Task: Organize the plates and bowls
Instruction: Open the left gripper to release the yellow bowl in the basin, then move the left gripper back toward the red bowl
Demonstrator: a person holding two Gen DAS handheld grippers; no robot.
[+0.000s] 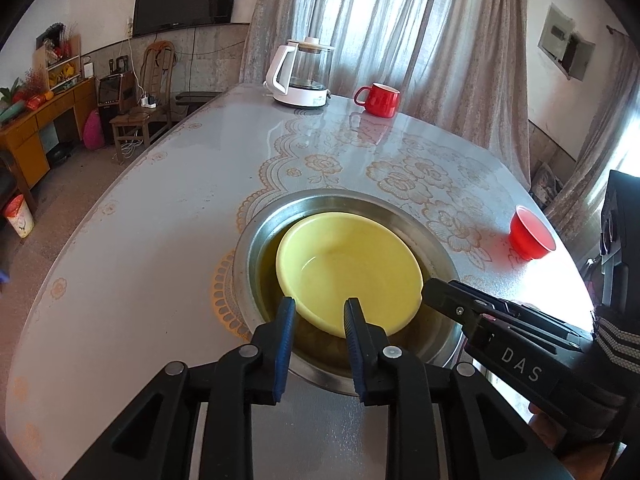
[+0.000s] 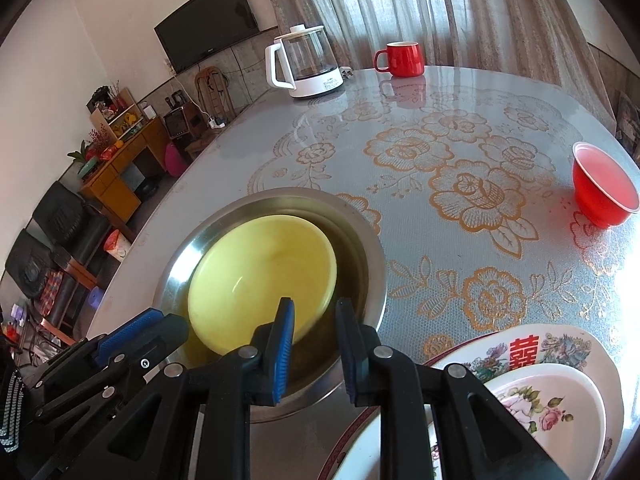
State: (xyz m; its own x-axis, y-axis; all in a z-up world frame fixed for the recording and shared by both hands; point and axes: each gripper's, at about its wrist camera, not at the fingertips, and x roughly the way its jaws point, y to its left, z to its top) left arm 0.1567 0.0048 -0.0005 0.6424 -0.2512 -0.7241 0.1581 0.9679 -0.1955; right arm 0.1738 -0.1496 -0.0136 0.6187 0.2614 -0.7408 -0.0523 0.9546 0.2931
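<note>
Nearest to the viewer are the black fingers with blue pads of the left gripper [image 1: 320,312], which stand with a narrow gap between them. They straddle the near rim of a round pale yellow plastic bowl [image 1: 348,268], but the pads do not seem to press on it; the rim shows in the gap, apart from both pads. This yellow bowl sits tilted inside a round steel basin [image 1: 256,240] that is sunk into the middle of the desk [image 1: 160,208], a large round surface with a shiny cover printed with golden roses.

On the other side, the right gripper [image 2: 316,312] has also only a narrow gap between its fingers, and nothing is caught there; its tips hang just over the right edge of the same bowl and the dark inside of the basin. From the left wrist view this gripper comes in from the right, held by a hand in a striped knitted cuff [image 1: 616,336].

A small red bowl [image 2: 604,184] stands well apart near the right edge of the desk. Two flat plates are stacked at the near right: a smaller white plate with pink roses [image 2: 552,412] on a larger plate with a red character [image 2: 528,350]. Far away stand a glass kettle with white base [image 2: 306,62] and a red mug [image 2: 402,59].
</note>
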